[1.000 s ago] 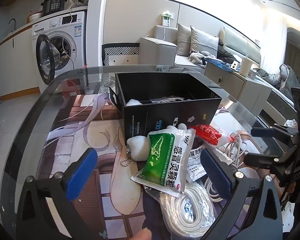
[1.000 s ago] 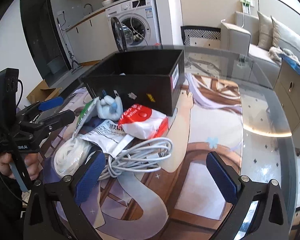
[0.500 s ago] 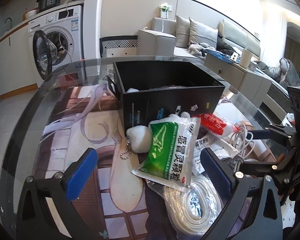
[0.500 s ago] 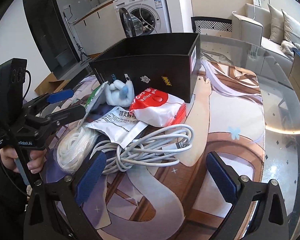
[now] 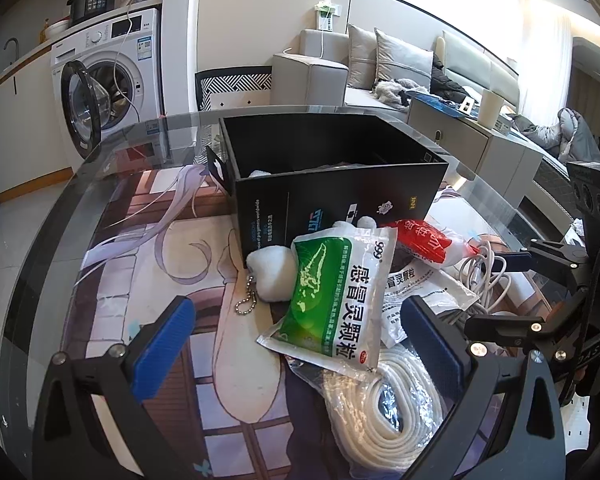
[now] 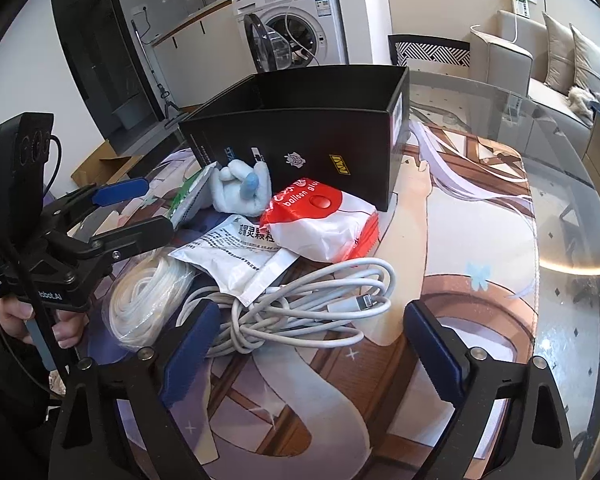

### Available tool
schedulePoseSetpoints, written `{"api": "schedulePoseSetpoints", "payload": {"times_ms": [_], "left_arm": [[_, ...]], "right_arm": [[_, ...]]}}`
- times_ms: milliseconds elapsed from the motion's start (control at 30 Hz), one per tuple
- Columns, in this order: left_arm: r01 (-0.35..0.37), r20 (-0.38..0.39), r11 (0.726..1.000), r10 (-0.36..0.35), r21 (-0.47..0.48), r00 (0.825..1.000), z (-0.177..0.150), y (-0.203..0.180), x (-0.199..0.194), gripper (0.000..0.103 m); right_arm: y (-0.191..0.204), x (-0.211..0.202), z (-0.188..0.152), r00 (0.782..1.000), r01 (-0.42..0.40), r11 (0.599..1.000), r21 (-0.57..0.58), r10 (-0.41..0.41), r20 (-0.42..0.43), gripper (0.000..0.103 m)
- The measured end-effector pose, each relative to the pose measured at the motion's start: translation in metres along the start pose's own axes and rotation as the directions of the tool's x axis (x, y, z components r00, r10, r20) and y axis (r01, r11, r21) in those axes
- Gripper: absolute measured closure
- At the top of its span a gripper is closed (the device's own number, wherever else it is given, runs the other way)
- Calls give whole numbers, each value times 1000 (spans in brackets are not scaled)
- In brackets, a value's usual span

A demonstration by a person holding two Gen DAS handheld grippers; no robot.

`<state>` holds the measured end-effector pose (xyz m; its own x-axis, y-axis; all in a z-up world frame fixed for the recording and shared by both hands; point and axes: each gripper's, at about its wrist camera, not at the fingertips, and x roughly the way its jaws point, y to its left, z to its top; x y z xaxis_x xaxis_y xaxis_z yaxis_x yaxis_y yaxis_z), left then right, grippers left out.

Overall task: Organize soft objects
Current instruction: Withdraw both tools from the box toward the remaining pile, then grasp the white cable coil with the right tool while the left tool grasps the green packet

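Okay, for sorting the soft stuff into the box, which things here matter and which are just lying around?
For the job: black box, white plush keychain, green sachet, red-and-white balloon bag, white cable, coiled tubing.

Just lying about: washing machine, sofa, patterned table mat.

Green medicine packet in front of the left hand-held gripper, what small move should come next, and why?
Probably ease the left hand-held gripper forward and down onto the green medicine packet. Its jaws are open, the packet lies on top of the pile between them, and the black box stands open just beyond.
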<state>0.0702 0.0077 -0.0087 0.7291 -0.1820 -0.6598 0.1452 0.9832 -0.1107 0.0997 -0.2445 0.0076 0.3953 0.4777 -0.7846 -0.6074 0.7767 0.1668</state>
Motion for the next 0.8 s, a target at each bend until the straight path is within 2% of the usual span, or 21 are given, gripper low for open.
{"api": "schedulePoseSetpoints", "payload": {"times_ms": [100, 167, 267, 400, 433, 500, 567, 800], "left_arm": [[1, -4, 1000, -1, 9, 1000, 0, -2, 1, 0], [3, -5, 1000, -2, 15, 1000, 0, -3, 1, 0], [7, -6, 1000, -7, 21, 1000, 0, -4, 1, 0], [14, -9, 1000, -14, 22, 1000, 0, -4, 2, 0], [14, -9, 1000, -14, 22, 1000, 1, -4, 2, 0], [14, -10, 1000, -14, 22, 1000, 1, -4, 2, 0], [13, -9, 1000, -13, 23, 1000, 1, -4, 2, 0], [13, -18, 999, -12, 37, 1000, 1, -6, 5, 0]], "right_arm": [[1, 2, 2, 1000, -10, 1000, -6, 10, 3, 12], [2, 2, 3, 1000, -11, 1000, -12, 11, 8, 20], [0, 1, 3, 1000, -23, 1000, -8, 23, 19, 26], [-5, -5, -1, 999, -42, 999, 3, 42, 30, 29], [-7, -7, -3, 998, -47, 999, 6, 47, 34, 32], [-11, -10, -4, 995, -87, 996, 24, 86, 44, 45], [-11, -13, -5, 997, -62, 998, 22, 61, 50, 46], [-18, -24, -8, 996, -62, 998, 22, 61, 69, 46]]}}
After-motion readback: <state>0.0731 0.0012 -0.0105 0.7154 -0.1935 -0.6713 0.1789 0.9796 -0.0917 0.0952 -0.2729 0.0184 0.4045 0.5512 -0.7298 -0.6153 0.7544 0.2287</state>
